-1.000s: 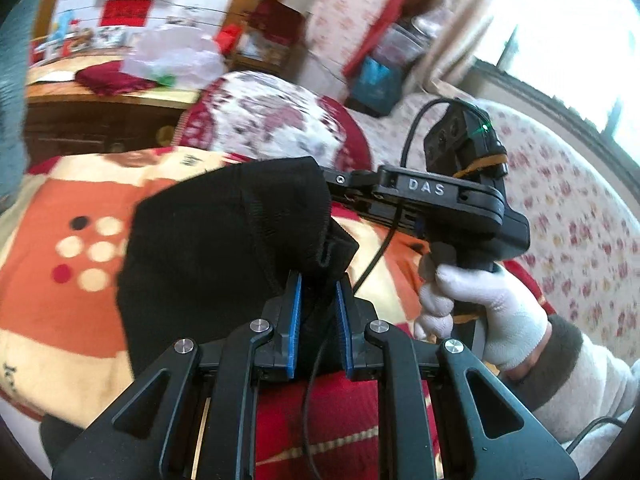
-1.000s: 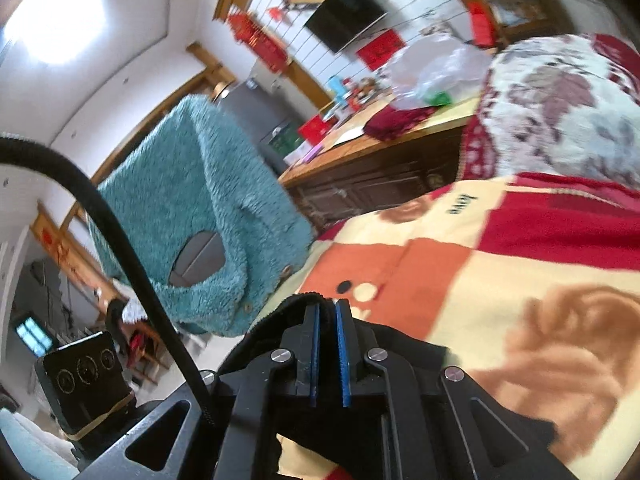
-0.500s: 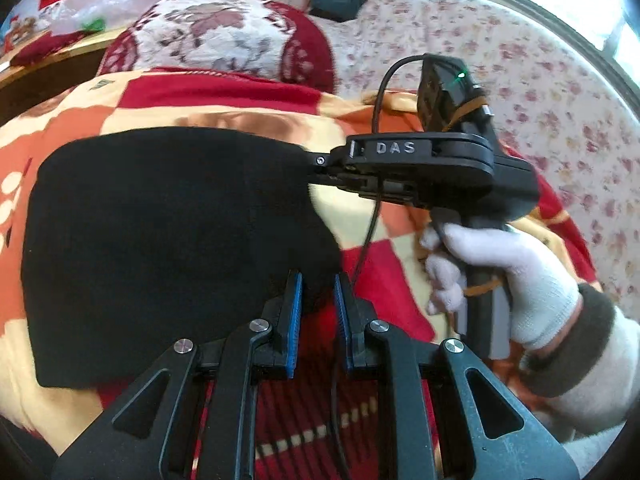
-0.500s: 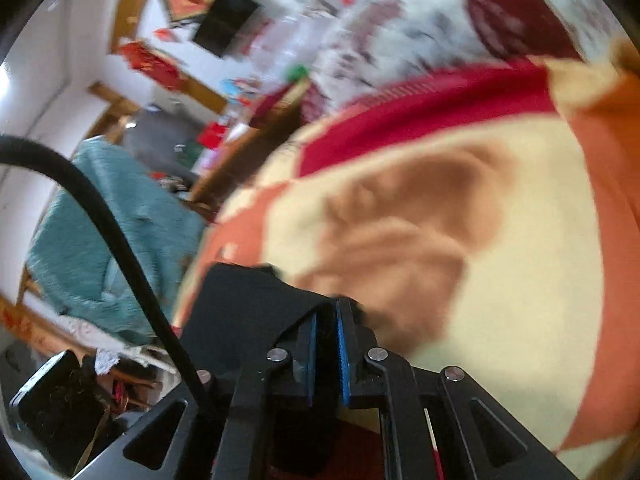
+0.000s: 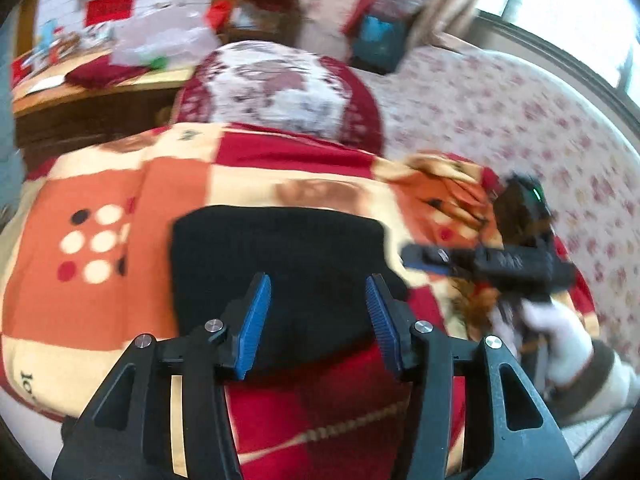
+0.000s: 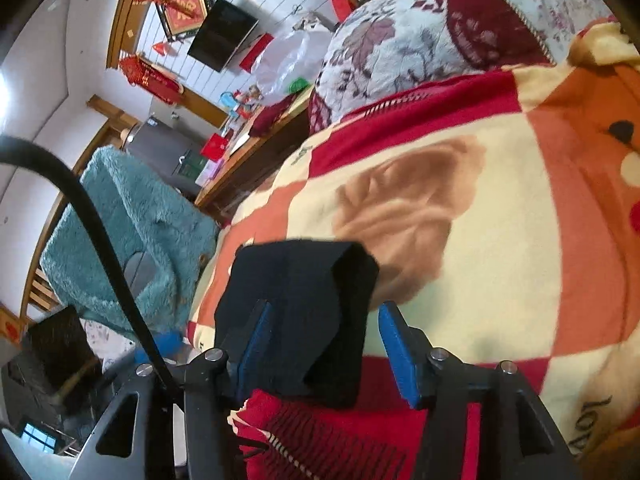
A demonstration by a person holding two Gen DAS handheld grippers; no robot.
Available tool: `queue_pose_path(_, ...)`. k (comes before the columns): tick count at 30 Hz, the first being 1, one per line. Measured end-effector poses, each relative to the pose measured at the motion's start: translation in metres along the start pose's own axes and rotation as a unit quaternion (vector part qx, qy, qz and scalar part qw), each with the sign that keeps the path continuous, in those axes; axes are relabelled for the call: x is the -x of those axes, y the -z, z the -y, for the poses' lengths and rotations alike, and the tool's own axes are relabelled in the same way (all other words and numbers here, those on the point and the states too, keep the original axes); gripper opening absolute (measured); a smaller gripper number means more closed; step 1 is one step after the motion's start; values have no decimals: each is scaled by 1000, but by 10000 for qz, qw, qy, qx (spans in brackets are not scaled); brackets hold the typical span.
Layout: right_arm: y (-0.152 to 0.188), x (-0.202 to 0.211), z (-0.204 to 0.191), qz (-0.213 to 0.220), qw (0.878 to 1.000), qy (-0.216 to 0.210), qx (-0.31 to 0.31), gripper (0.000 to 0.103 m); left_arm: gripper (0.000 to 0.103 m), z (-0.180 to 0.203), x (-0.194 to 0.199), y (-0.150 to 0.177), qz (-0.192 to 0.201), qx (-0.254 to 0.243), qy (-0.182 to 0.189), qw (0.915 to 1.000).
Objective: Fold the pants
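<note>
One pair of black pants [image 5: 280, 268] lies folded into a compact block on a patchwork blanket [image 5: 120, 184] of red, orange and cream squares. Two grippers are in play, each with two blue-padded fingers.

In the left wrist view, the left gripper [image 5: 316, 320] has let go: its jaws are opening, the blue pads [image 5: 254, 320] stand clear of the cloth, and the near edge of the pants lies just ahead of and between them. To the right of this gripper, past the pants' right edge, the right gripper [image 5: 416, 260] is seen from the side, blurred, held by a hand in a white glove [image 5: 560, 340]; from here its fingertips appear apart from the cloth.

In the right wrist view, the right gripper [image 6: 324, 344] is likewise released with jaws opening. A folded corner of the pants [image 6: 296, 308] sits between its fingers, nearer the left pad, and the right pad is clearly free of it. One black cable [image 6: 100, 240] arcs past on the gripper's left.

Beyond both grippers stands one floral pillow [image 5: 280, 92] in white and dark red. Only the right wrist view shows one teal fleece garment [image 6: 128, 240] hanging off to the left and one dark wall screen [image 6: 222, 34]. Only the left wrist view shows the flowered bedspread [image 5: 520, 120] and the window on the right.
</note>
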State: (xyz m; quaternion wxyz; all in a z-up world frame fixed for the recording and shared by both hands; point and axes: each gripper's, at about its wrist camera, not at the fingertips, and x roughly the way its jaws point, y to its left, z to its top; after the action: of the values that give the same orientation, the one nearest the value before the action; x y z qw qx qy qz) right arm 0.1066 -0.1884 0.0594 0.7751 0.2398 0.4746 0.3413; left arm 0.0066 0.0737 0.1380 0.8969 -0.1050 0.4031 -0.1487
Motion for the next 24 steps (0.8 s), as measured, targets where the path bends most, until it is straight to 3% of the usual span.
queue_pose_path(5,14,-29,-10,-428,9989,-167,-39,52,49,-28,-15,1,-82,322,-324,9989)
queue_pose_path(7,19,-30,-24,-429,9977,132,514,21,49,-31,-25,3,-145,283,-483,9983)
queue_pose_path(9,23,-29,-37,-438,9929,416,1024,18,49,-33,-39,8,-330,305,-604,9972)
queue_pose_path(13,27,-40,-31,-544,9847,1057,1276,18,49,-36,-61,18,-477,340,-655,9961)
queue_pose_path(18,26,-40,-16,-499,9879,1046,1034,19,50,-29,-65,19,-418,194,-829,9955)
queue_pose_path(24,21,-17,-20,-256,9940,900,563,19,50,-31,-53,12,-407,339,-780,9955)
